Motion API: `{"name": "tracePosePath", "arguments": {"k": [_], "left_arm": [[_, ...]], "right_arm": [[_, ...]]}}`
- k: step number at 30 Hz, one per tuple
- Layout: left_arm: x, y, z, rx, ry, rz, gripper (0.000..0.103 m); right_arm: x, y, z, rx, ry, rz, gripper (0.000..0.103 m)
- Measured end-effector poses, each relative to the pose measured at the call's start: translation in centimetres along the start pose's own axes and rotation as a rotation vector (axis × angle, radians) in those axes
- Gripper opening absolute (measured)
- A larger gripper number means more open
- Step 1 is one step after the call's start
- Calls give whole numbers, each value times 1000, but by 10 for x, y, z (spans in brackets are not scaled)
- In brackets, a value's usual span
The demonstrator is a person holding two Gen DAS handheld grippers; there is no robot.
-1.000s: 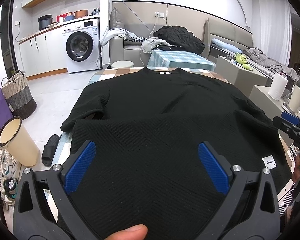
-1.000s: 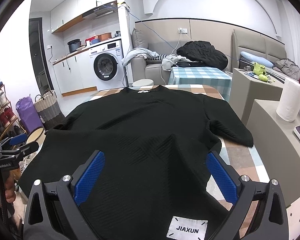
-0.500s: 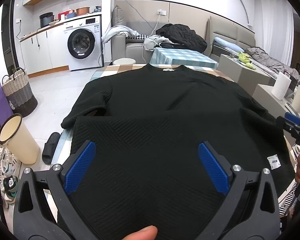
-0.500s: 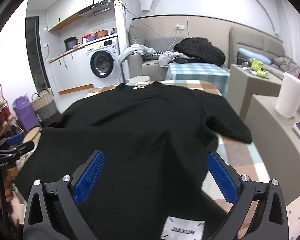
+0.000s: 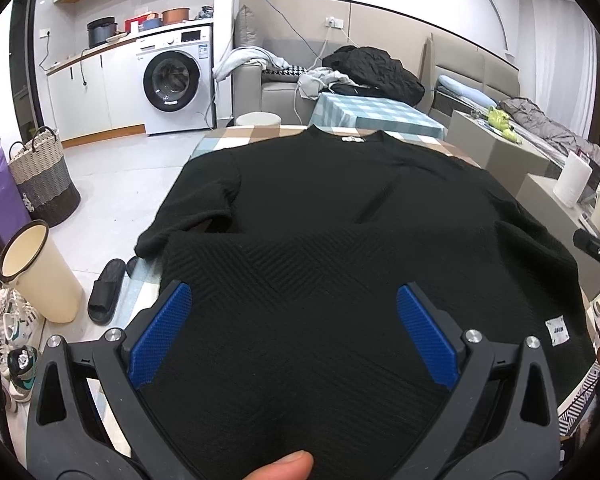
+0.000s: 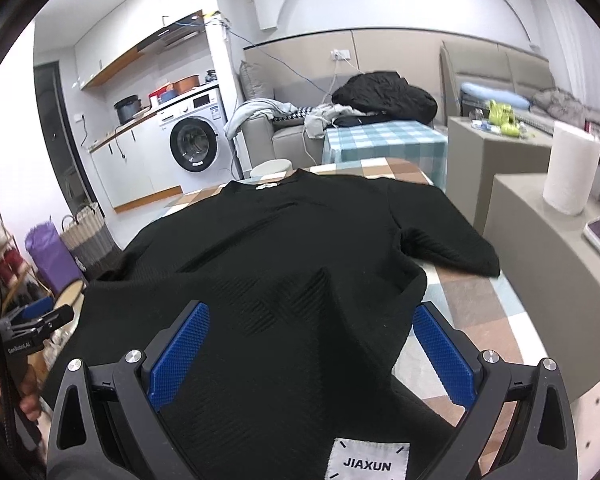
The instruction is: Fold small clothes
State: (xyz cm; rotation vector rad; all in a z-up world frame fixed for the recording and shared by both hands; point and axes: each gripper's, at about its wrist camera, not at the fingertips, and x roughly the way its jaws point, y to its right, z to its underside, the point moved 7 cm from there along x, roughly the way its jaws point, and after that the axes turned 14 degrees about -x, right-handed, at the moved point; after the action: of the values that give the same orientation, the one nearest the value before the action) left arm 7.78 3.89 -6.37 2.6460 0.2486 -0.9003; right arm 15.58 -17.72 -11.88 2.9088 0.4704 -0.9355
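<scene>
Left gripper (image 5: pixel 292 336) gapes over black sweater (image 5: pixel 340 208).

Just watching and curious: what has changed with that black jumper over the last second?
The near hem of the black textured knit jumper has been carried further over its body toward the collar, and the right side now looks lifted off the checked tablecloth. Both grippers, left and right, stay spread wide, fabric between their fingers. The collar end stays flat.

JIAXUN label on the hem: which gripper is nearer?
Right. The JIAXUN label sits right between the right gripper's fingers at its base; from the left gripper it lies off to the right.
</scene>
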Motion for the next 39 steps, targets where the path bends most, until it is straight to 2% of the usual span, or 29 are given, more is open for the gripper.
{"name": "tracePosePath", "arguments": {"k": [3, 8, 13, 17, 21, 24, 28, 30, 33, 39], "left_arm": [[1, -8, -8, -27, 8, 7, 102], [10, -20, -26, -49, 22, -34, 102], [26, -30, -44, -93, -1, -45, 102], [42, -34, -56, -105, -18, -64, 102], [63, -31, -66, -84, -33, -62, 96], [79, -28, -73, -78, -45, -57, 96], [94, -25, -79, -79, -57, -58, 96], [103, -24, -82, -80, -65, -61, 96], [114, -23, -85, -84, -73, -64, 96], [135, -15, -85, -93, -99, -64, 96]], "right_arm": [[2, 12, -1, 37, -7, 17, 103], [10, 41, -4, 119, -47, 50, 103], [20, 86, 4, 285, -101, 40, 103], [31, 115, 6, 370, -133, 41, 92], [44, 125, 2, 397, -172, 20, 92], [58, 135, 2, 444, -196, 6, 91], [79, 158, 12, 550, -244, 56, 85], [88, 171, 19, 612, -261, 65, 81], [99, 191, 28, 706, -268, 54, 80], [112, 207, 25, 736, -267, 90, 77]]}}
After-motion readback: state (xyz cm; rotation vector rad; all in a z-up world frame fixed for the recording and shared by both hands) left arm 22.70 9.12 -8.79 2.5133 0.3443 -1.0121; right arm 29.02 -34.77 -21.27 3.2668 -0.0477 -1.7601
